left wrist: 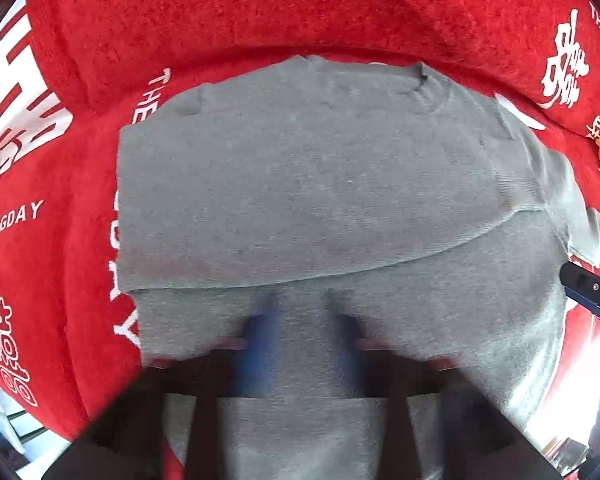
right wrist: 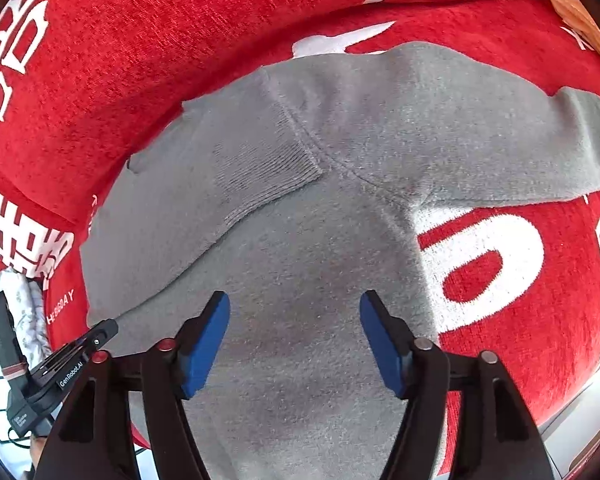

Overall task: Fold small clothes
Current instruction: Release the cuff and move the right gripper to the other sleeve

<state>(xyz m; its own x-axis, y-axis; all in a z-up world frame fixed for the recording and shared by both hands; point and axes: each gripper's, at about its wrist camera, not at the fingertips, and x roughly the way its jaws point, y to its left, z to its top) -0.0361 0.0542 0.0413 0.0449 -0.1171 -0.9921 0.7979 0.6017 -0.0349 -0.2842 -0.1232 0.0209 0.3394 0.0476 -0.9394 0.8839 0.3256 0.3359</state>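
In the left wrist view we see a small grey knitted sweater (left wrist: 320, 184) filling the middle of the frame, spread on a red plush cloth with white lettering (left wrist: 228, 12). One side of it is folded over the body, its slanting edge running from lower left to middle right. At the bottom centre, the left gripper (left wrist: 306, 320) is blurred, its blue-padded fingers (left wrist: 260, 340) standing apart over the grey knit with nothing between them. The tip of the other black tool pokes in at the right edge.

In the right wrist view the same sweater covers the centre, a ribbed cuff (right wrist: 268, 164) lying across it in the upper middle and one sleeve (right wrist: 540, 140) stretched toward the right edge. The right gripper (right wrist: 295, 312) sits at the bottom centre, jaws spread, gripping nothing. The left tool shows at the lower left, beside a pale patterned fabric (right wrist: 24, 304).
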